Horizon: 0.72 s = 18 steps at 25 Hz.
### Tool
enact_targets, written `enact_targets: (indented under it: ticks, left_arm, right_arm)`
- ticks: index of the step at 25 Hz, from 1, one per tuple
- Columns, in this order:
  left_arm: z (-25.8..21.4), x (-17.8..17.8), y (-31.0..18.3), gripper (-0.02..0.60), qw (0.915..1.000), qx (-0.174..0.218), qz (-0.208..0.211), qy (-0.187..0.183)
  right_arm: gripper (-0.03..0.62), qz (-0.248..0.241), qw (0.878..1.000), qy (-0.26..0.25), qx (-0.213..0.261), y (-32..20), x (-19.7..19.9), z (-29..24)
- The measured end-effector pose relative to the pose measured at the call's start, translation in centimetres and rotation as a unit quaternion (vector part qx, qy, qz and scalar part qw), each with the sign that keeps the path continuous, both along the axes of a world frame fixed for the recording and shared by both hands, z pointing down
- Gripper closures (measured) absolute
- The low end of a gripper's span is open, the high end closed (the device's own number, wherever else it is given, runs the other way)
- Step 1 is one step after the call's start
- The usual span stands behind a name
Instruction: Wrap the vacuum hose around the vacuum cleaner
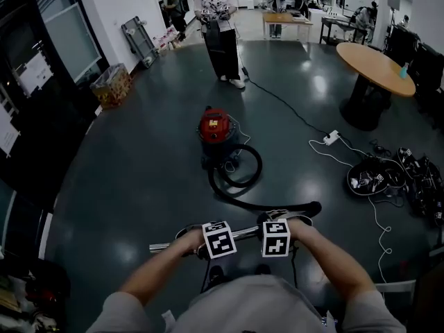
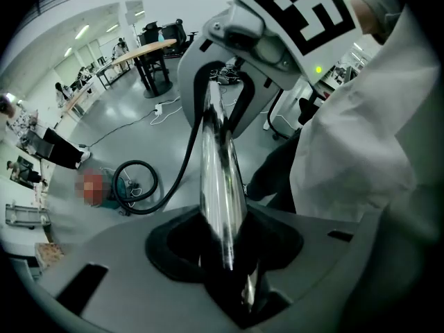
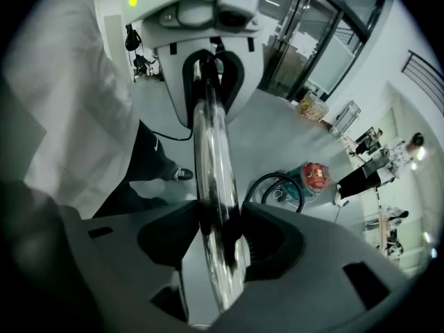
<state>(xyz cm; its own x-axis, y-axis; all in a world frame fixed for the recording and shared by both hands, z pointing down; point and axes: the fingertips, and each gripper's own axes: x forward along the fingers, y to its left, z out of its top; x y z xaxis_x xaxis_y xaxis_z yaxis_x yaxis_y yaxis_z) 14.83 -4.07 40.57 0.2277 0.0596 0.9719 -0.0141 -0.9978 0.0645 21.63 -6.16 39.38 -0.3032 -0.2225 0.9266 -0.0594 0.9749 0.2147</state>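
Chrome tube [image 1: 243,233], the rigid wand end of the hose, sits nearest, well on this side of the vacuum cleaner [image 1: 215,127] and held about level across the body. Left hand-held gripper [image 2: 225,252]: jaws clamped on the tube, pads pressing both sides. Right hand-held gripper [image 3: 220,245]: jaws parted about tube-wide with the same tube between them; no clear squeeze, so I read it as loose around the tube.

The black hose [image 1: 259,166] runs from the tube's far end along the floor [image 1: 139,186] to the vacuum cleaner. One loop already lies against its near side. The rest trails out, not wrapped.

Handling, as a judgement: the tube is stiff, light and smooth, so it will likely slip or spin in the pads. Grip it mid-length, or better at the black bend where the hose joins. The hose looks soft and springy, likely to uncoil unless kept taut. The vacuum cleaner is small with a red lid, and it may shift if the hose is tugged hard.

A white power strip [image 1: 331,137] lies right of the vacuum cleaner. A person [image 1: 220,33] stands beyond it.
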Motion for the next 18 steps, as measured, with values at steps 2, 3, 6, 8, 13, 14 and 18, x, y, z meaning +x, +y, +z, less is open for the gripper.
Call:
enact_targets:
  ticks: [2,3,6,8,13,14,18]
  left_arm:
    - [-0.1,1.1,-0.2,0.423,0.9998,0.002,-0.015,0.009]
    - [-0.1,1.6,-0.4,0.423,0.9997,0.003,-0.022,0.014]
    - [-0.1,2.3,-1.1,0.423,0.9985,0.005,-0.051,0.019]
    - [0.2,2.3,-1.4,0.423,0.9974,0.007,-0.069,0.021]
    - [0.0,2.7,-1.7,0.423,0.9938,0.010,-0.104,0.039]
    - [-0.1,3.0,-1.7,0.423,0.9931,0.010,-0.109,0.042]
    - [-0.3,4.0,-1.7,0.423,0.9880,0.005,-0.142,0.060]
  right_arm:
    - [0.419,0.015,1.000,-0.016,0.020,-0.4,1.7,-0.9]
    - [0.419,0.023,0.999,-0.018,0.033,-0.7,2.8,-1.3]
    - [0.418,0.062,0.994,-0.032,0.079,-1.9,6.5,-3.2]
    - [0.419,0.110,0.987,-0.065,0.096,-2.5,9.1,-4.8]
    - [0.419,0.255,0.942,-0.204,0.076,-3.5,12.8,-6.9]
    - [0.419,0.282,0.929,-0.229,0.066,-3.4,13.2,-6.9]
    - [0.419,0.341,0.886,-0.314,0.018,-2.4,13.8,-6.5]
